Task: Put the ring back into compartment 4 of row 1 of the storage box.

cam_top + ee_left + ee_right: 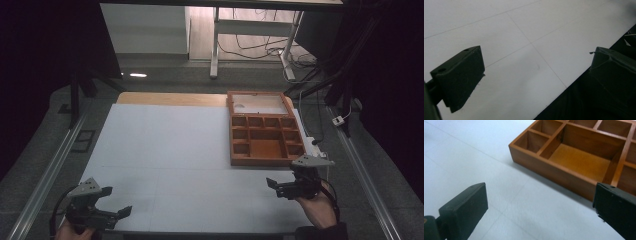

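A wooden box (265, 135) divided into several empty compartments lies at the back right of the white table (165, 150), its lid (260, 103) folded open behind it. My right gripper (274, 188) hovers just in front of the box, open and holding nothing. In the right gripper view the box's front wall (554, 173) lies just ahead of the spread jaws of the right gripper (540, 207). My left gripper (116, 201) hangs open and empty over the table's front left corner. The left gripper view shows the left gripper (536, 72) wide apart above the bare sheet.
A bare wooden strip (170, 98) runs along the table's back edge. Metal rails (50, 170) flank both sides. Cables and a white plug (339, 120) lie right of the box. The table's dark front edge (574, 100) lies close under the left gripper.
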Motion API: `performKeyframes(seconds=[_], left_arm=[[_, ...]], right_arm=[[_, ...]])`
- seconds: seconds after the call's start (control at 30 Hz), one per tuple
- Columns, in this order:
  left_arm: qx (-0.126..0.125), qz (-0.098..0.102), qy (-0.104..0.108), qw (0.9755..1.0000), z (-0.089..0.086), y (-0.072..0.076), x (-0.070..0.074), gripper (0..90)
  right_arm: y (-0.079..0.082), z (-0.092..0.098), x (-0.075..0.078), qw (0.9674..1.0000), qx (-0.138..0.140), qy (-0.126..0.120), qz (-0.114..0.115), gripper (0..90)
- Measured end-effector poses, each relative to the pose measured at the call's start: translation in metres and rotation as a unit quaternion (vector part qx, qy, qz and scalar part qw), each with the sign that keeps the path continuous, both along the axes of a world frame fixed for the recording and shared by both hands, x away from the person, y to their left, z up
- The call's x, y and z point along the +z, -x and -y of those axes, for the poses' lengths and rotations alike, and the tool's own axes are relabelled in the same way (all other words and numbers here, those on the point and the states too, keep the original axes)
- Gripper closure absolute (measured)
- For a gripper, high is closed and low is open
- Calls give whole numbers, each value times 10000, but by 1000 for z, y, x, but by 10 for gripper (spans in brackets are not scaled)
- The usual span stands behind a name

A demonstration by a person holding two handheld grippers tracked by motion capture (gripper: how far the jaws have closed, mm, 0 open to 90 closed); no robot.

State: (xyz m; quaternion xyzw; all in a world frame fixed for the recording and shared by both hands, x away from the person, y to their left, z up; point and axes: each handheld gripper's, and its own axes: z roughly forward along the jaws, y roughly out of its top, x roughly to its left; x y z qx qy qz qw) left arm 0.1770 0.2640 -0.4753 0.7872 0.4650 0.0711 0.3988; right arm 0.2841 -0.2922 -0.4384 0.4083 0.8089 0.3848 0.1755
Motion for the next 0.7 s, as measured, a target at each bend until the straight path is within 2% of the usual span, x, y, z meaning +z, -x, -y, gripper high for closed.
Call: performKeyframes(seconds=[0.4, 0.7], left_arm=[[3, 6, 2, 10000, 0, 0, 0, 0], [26, 17, 11, 10000, 0, 1, 0, 0]], right_arm=[[33, 19, -7, 9997, -253, -17, -38, 0], [48, 29, -16, 9990, -373, 146, -184, 0]])
